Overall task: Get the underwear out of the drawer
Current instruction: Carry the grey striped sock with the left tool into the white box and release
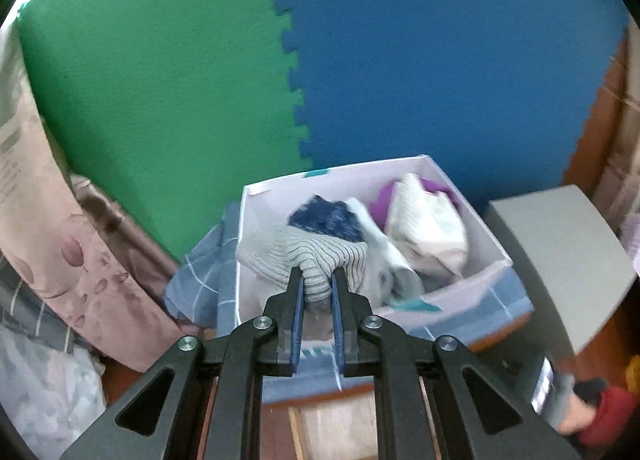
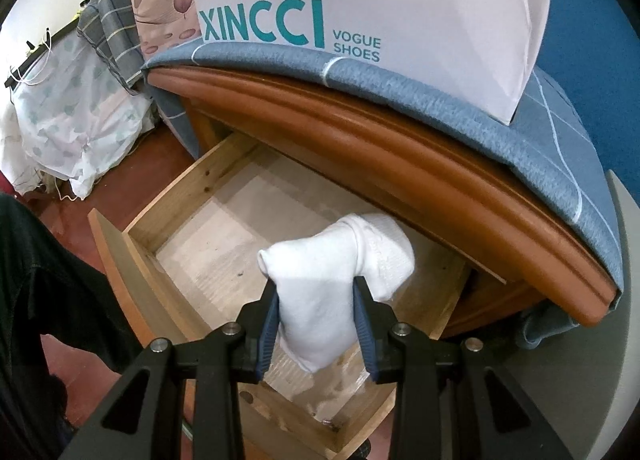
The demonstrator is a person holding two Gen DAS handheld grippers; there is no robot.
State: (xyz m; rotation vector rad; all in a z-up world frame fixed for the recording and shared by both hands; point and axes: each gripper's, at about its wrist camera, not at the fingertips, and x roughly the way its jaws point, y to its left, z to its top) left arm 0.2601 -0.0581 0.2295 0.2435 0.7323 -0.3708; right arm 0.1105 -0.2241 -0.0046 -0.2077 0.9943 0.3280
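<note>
My left gripper (image 1: 317,276) is shut on a grey ribbed garment (image 1: 304,256) and holds it over the near edge of a white shoe box (image 1: 452,298). In the box lie a navy piece (image 1: 326,218), a cream piece (image 1: 428,226) and a purple piece (image 1: 384,202). In the right wrist view my right gripper (image 2: 316,286) is shut on a white folded garment (image 2: 336,272), held above the open wooden drawer (image 2: 144,260). The drawer's bare floor (image 2: 224,236) shows beneath it.
The white shoe box (image 2: 360,0) stands on a blue checked cloth (image 2: 460,100) over the brown cabinet top (image 2: 360,128). Green and blue foam mats (image 1: 440,60) cover the wall. A grey stool (image 1: 560,252) is at the right; bedding and bags (image 2: 72,108) lie at the left.
</note>
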